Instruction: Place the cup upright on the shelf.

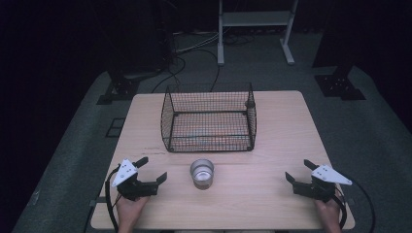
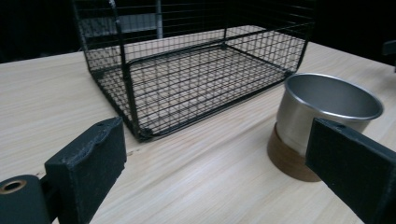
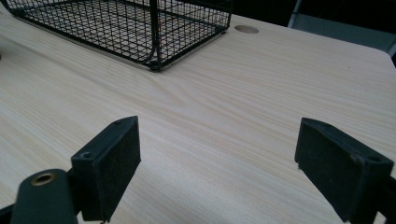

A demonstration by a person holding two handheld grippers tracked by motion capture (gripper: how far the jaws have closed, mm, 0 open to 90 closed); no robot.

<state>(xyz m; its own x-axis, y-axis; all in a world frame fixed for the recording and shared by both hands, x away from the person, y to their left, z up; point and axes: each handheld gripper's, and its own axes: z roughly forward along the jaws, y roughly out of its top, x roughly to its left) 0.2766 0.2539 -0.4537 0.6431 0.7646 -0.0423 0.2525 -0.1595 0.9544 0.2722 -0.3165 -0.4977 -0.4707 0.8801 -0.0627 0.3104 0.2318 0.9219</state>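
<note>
A small metal cup (image 1: pixel 202 173) stands upright on the wooden table (image 1: pixel 272 204) just before a wire basket (image 1: pixel 209 124), between the left gripper (image 1: pixel 154 170) and right gripper (image 1: pixel 297 171), both spread wide and empty; it looks light, rigid and slick, best pinched across its wall.

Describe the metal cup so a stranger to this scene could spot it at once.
Start at the black wire basket in the middle of the wooden table. Just in front of its near side, between the two claws, stands the metal cup. It is the only shiny round thing, open-topped, with a brown base.
</note>
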